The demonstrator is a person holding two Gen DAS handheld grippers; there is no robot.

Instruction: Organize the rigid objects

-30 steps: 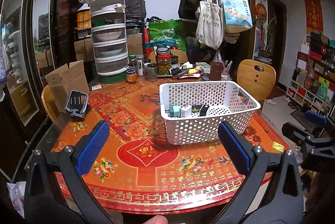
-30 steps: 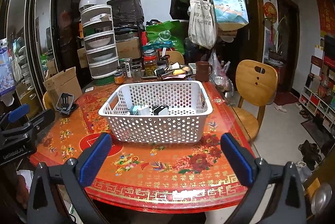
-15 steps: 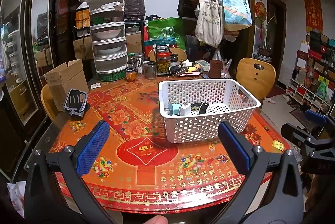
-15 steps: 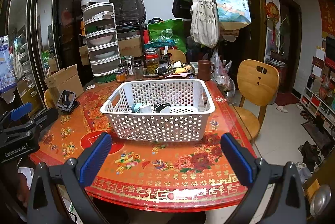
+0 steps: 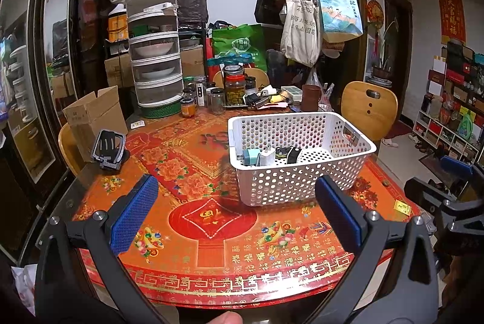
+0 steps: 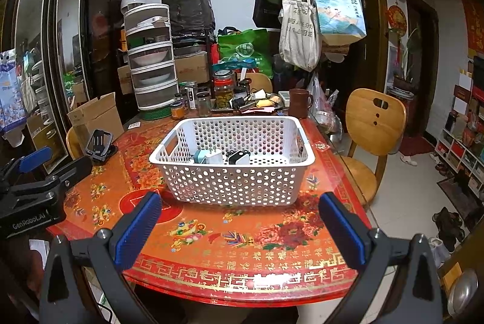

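With both tongs hanging back from the near edge of the surface [image 6: 211,251], I read this as the pause before picking the next item. The left tongs [image 5: 236,212] are spread wide and hold nothing; the right tongs [image 6: 240,227] are the same, wide apart and empty. The basket [image 6: 233,188] sits mid-surface, already carrying a few chargers [image 6: 211,157] bunched against its near wall. The only loose rigid thing I can see near at hand is the black stand [image 5: 108,149] at the left edge, just in front of the carton [image 5: 93,115] (the jars [image 5: 233,86] at the far side look like household clutter, though I cannot be sure). I judge the left tongs are the better choice, being on that side. I would come in low, close on the stand's frame rather than its base, lift clear of the rim, and lower it into the basket's open right half, away from the chargers.
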